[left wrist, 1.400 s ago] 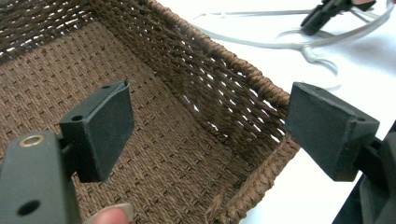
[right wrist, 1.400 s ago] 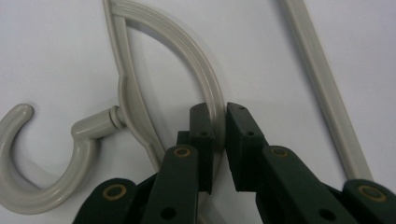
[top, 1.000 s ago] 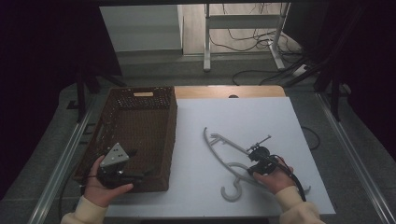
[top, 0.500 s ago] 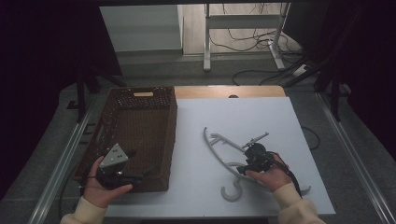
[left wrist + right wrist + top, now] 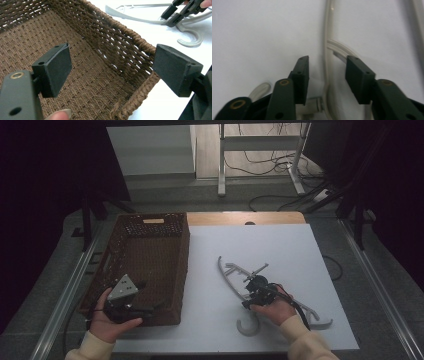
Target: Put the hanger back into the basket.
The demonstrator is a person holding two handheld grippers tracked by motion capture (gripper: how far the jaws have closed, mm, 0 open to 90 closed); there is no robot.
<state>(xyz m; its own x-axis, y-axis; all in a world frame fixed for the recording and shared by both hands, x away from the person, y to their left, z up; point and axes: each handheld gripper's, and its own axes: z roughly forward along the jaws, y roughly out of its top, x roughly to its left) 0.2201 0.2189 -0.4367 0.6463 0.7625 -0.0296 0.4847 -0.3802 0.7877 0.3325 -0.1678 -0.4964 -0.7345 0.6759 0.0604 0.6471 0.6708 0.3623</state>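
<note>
A pale grey plastic hanger (image 5: 235, 282) lies flat on the smooth white table (image 5: 280, 245), right of centre in the high view, its curved hook (image 5: 248, 326) near the lower edge. The right gripper (image 5: 252, 296) sits over the hanger's neck; its matte black jaws, which have just been closing, straddle the thin curved bar (image 5: 326, 50) without pressing it. At lower left, the left gripper (image 5: 131, 306) rests at the near right corner of a brown woven wicker basket (image 5: 150, 227), jaws spread wide astride its braided rim (image 5: 140, 46), grasping nothing.
</note>
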